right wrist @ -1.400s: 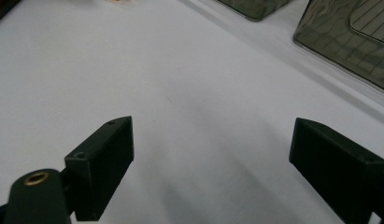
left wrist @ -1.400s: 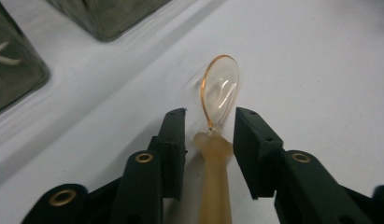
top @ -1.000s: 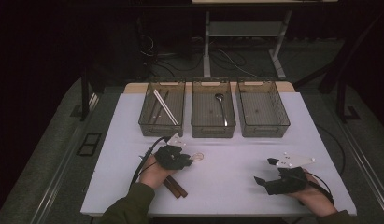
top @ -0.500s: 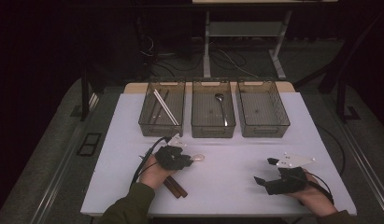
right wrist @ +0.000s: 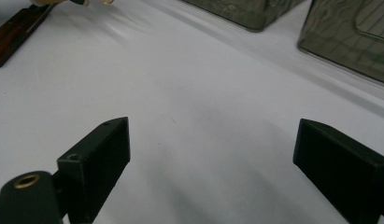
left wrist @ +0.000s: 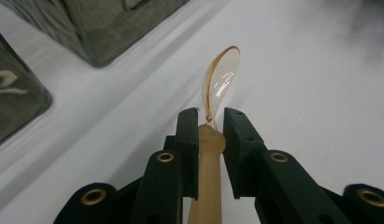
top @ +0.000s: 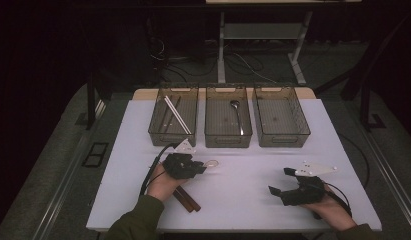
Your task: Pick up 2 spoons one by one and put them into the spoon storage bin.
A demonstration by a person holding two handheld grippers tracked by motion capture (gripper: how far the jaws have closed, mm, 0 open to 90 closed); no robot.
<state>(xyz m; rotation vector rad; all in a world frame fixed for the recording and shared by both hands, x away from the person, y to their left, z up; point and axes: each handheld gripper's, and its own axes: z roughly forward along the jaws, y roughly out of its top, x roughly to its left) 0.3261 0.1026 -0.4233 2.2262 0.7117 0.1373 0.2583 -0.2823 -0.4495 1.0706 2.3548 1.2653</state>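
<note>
My left gripper is shut on the handle of a clear amber plastic spoon, and the jaws pinch the stem just behind the bowl. The bowl sticks out to the right, low over the white table, in front of the left and middle bins. At the near right of the table, my right gripper stands open, jaws wide apart with only bare tabletop between them. It points left toward the other hand.
Three smoky clear bins line the back of the table: the left one holds long sticks, the middle one a metal spoon, the right one looks bare. Dark wooden sticks lie under the left hand.
</note>
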